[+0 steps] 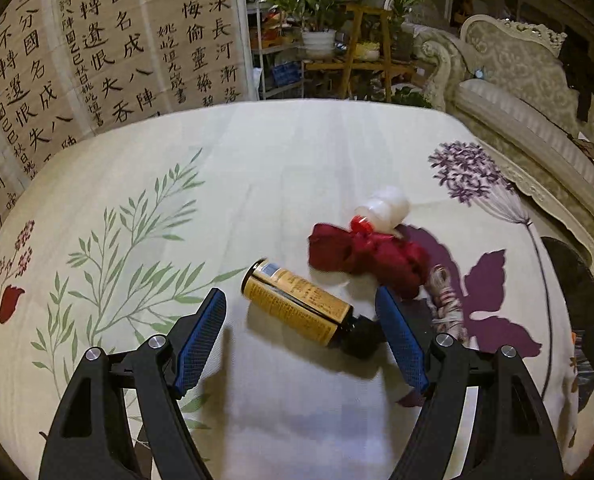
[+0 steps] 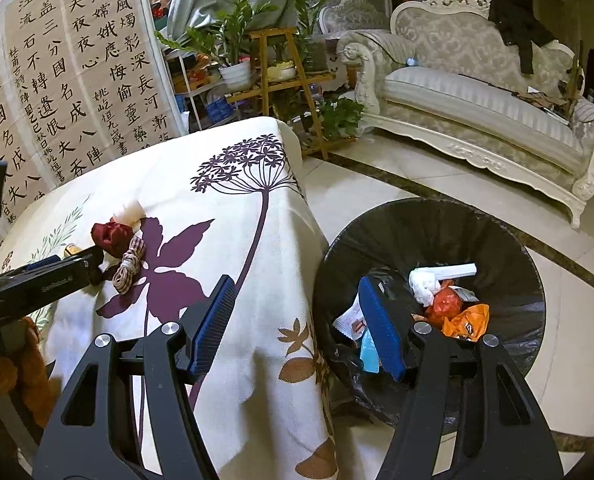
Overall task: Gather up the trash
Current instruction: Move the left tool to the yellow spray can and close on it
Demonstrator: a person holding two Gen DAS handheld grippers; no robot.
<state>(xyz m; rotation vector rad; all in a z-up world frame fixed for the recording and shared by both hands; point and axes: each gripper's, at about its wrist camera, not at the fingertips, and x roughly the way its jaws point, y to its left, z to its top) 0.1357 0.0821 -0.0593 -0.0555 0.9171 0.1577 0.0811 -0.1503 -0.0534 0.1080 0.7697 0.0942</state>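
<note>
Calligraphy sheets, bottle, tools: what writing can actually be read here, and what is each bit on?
"功盖三分國名成八陣": left calligraphy sheet on the wall.
"娥應悔偷靈藥": neighbouring sheet.
"GenRobot.AI", as far as it can be made out: side of the left gripper.
Brown bottle: label print too small to read.
Wrappers in the bin: print too blurred to read.
</note>
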